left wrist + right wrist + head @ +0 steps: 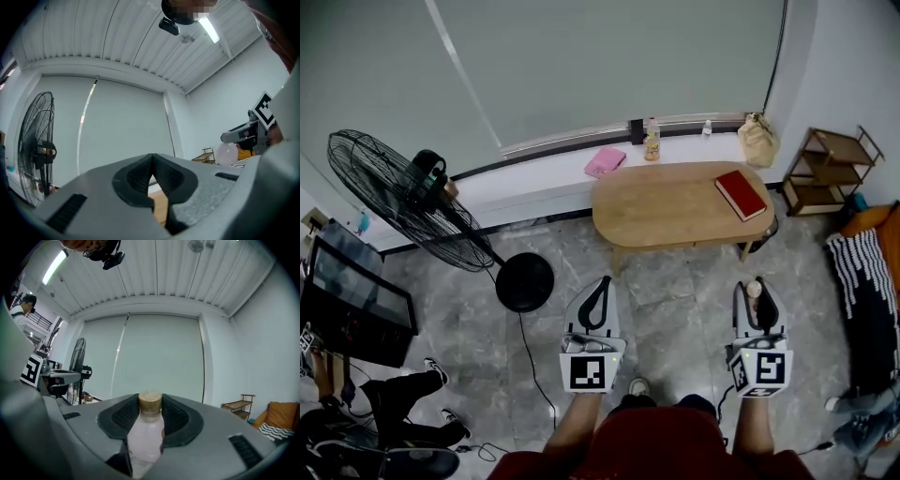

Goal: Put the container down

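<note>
Right tongs (151, 414) grasp a gold-capped bottle (146, 439) the head view barely shows; left tongs (151, 174) clenched empty.

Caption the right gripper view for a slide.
Right gripper clamps a gold-capped pale bottle before a drawn blind.

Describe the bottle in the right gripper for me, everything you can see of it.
The bottle is small, of what looks like cloudy plastic, pale pinkish-white, with a dull gold cap. It stands upright, clamped between the black ribbed pads of the right gripper, which press on its neck and shoulders. Its base is hidden. In the head view it is held above the grey floor, short of the table, and nothing else seems to touch it.
</note>
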`<move>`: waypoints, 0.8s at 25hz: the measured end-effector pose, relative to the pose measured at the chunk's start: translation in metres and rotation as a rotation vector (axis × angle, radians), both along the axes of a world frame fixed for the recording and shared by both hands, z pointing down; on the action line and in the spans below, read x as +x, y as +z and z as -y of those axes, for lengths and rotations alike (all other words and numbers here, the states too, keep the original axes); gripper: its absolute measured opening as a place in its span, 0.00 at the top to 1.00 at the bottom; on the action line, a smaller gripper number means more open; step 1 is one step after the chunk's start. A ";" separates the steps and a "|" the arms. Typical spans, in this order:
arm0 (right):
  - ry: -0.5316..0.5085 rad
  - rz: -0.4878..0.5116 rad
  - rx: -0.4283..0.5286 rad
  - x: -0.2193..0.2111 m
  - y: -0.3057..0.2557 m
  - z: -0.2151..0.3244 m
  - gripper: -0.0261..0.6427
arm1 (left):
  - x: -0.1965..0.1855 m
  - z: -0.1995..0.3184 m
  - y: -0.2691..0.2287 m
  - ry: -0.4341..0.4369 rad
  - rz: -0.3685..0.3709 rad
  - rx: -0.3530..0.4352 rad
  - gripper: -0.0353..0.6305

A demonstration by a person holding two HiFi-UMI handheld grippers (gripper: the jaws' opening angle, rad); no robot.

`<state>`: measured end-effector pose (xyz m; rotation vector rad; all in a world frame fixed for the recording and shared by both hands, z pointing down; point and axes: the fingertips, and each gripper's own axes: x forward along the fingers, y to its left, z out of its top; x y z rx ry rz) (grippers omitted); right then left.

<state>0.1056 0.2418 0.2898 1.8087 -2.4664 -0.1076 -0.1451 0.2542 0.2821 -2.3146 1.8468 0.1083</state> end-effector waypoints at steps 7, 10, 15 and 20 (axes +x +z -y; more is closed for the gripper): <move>-0.015 -0.002 0.004 -0.020 0.006 0.022 0.75 | -0.025 0.018 0.009 -0.023 -0.011 -0.014 0.94; -0.020 0.003 -0.001 -0.020 0.009 0.035 0.75 | -0.023 0.030 0.012 -0.028 -0.003 -0.019 0.94; -0.026 0.019 -0.010 -0.014 0.014 0.069 0.75 | -0.017 0.060 0.014 -0.035 0.008 -0.033 0.94; -0.033 0.042 -0.010 -0.005 0.019 0.116 0.75 | -0.008 0.104 0.019 -0.040 0.031 -0.056 0.94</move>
